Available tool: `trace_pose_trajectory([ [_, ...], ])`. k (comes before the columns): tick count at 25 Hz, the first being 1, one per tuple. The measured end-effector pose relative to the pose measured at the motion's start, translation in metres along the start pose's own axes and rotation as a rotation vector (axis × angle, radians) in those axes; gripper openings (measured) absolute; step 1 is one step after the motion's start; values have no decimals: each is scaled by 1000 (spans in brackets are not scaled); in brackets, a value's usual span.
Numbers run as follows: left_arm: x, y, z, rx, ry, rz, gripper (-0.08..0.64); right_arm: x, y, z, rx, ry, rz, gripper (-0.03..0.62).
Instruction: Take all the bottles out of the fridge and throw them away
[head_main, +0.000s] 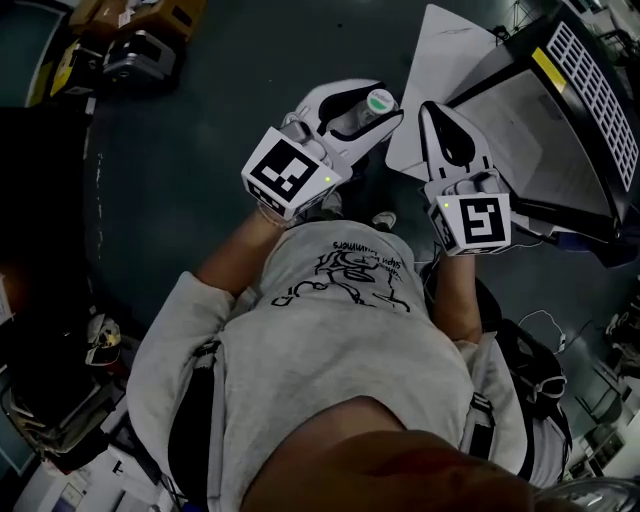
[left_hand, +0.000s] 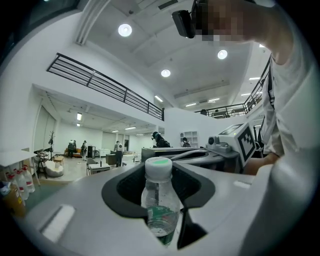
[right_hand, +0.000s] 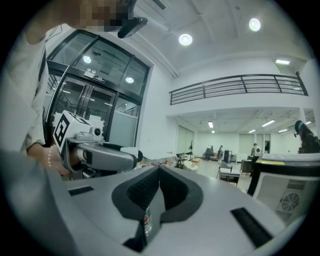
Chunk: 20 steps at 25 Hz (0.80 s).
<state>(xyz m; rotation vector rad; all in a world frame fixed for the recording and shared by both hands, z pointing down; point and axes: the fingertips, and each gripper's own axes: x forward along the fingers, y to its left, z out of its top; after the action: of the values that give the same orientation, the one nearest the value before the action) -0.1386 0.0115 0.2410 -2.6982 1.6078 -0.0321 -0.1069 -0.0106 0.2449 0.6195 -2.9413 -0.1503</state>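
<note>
So the left gripper (head_main: 365, 117) has its tongs clamped on a clear bottle (left_hand: 160, 200) with a pale green cap. The bottle stands upright between the pads, up near the top middle of the head view. The right gripper (head_main: 436, 118) sits just beside it. Its tongs are pressed together at the tips and carry nothing obvious, just a little sliver showing low in the slit that can't be made out.

Room-wise, the dark floor (head_main: 180, 150) on the upper left is wide open. The upper right is tighter: a white board (head_main: 440, 50) and a black machine (head_main: 590, 90) with a yellow stripe and a white grille, its edge near the right gripper. There's gear clutter (head_main: 90, 340) along the lower left. In the left gripper view there's a big open hall ahead, and a table (left_hand: 12, 157) at the far left edge.
</note>
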Motion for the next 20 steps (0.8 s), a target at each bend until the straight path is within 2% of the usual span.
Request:
trace_pose_trajectory([
  [8, -44, 30, -4, 15, 4, 47, 160, 38, 40, 7, 4, 5, 57, 9],
  [12, -59, 43, -9, 7, 10, 76, 160, 52, 55, 8, -1, 1, 90, 9],
  [15, -69, 50, -10, 4, 9, 94, 160, 60, 63, 7, 16, 36, 96, 9],
  [20, -82, 58, -11, -1, 19, 130, 160, 72, 74, 8, 16, 18, 138, 9],
])
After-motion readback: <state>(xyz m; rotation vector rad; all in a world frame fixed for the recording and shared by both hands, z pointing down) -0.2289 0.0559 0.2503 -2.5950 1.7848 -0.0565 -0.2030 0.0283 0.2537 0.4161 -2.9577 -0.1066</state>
